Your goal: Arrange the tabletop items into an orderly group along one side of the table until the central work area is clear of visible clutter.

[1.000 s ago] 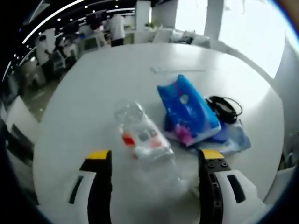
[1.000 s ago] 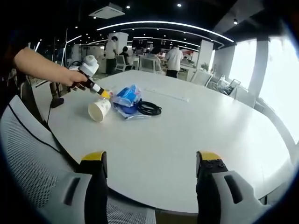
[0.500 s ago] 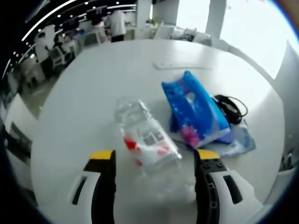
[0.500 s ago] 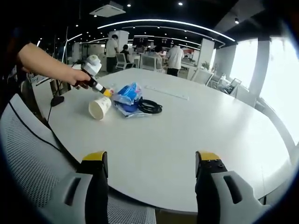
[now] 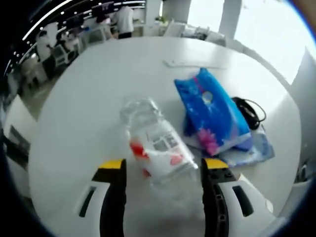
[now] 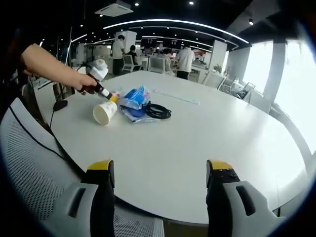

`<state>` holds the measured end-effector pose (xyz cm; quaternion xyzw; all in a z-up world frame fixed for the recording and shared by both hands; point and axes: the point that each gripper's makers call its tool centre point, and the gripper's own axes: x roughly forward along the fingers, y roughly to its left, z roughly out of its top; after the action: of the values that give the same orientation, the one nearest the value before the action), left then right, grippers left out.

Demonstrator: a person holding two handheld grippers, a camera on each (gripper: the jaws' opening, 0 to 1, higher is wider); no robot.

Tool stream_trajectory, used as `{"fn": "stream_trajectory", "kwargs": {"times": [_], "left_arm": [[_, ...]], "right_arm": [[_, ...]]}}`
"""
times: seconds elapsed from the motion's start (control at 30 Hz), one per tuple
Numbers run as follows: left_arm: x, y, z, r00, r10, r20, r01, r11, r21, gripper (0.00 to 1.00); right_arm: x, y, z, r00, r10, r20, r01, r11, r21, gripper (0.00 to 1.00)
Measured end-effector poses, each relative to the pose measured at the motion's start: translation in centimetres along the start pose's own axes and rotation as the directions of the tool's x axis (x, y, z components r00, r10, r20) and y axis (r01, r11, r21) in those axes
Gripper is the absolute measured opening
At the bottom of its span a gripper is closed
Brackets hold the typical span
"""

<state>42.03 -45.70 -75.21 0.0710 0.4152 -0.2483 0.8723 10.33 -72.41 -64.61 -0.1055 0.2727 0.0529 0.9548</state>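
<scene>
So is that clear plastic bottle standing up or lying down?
Lying down. In the left gripper view the clear bottle rests on its side on the white table, between the open jaws of the left gripper.

Table [image 6: 207, 133]: white, round-edged, glossy top.
Bottle [image 5: 157, 148]: clear plastic, lying on its side on the table, red and white label up.
Blue pack [image 5: 212, 113]: soft packet just right of the bottle, resting on a pale blue bag [image 5: 256, 150].
Cable [image 5: 252, 111]: black coil, touching the pack's far side.
Cup [image 6: 105, 113]: white paper cup on its side, left of the pack.
Strip [image 6: 176, 97]: thin white piece, farther back, apart from the group.
</scene>
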Motion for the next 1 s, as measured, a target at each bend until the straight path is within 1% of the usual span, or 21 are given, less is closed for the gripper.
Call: {"fn": "stream_trajectory", "kwargs": {"times": [0.2,0.43,0.53,0.6,0.67,0.83,1.0], "left_arm": [[-0.6,0.3,-0.2,1.000,-0.003,0.001,0.003,1.000,0.021,0.47],[-0.7,1.0,-0.2,1.000,0.007,0.003,-0.007,1.000,0.013,0.51],[-0.7,1.0,0.2,1.000,0.007,0.012,-0.007,1.000,0.020,0.51],[-0.8,1.0,0.9,1.000,0.010,0.029,-0.011,1.000,0.022,0.51],[-0.6,0.9,1.4,0.999,0.012,0.034,-0.013,1.000,0.026,0.51],[0.1,1.0,1.6,1.000,0.015,0.009,-0.015,0.999,0.030,0.51],[0.8,0.9,1.1,0.999,0.015,-0.031,-0.015,1.000,0.018,0.51]], "right_arm": [[0.0,0.0,0.0,1.000,-0.001,-0.002,0.001,1.000,-0.002,0.75],[0.0,0.1,0.0,1.000,-0.001,-0.003,0.001,1.000,-0.002,0.74],[0.0,0.1,0.0,1.000,-0.003,-0.004,0.003,1.000,-0.002,0.74],[0.0,0.1,0.0,1.000,-0.003,-0.004,0.003,1.000,-0.002,0.74],[0.0,0.0,0.0,1.000,-0.005,-0.005,0.005,1.000,-0.002,0.74],[0.0,-0.1,0.0,1.000,-0.012,-0.005,0.012,1.000,0.000,0.73],[0.0,-0.2,-0.1,1.000,-0.016,-0.007,0.016,1.000,0.001,0.73]]}}
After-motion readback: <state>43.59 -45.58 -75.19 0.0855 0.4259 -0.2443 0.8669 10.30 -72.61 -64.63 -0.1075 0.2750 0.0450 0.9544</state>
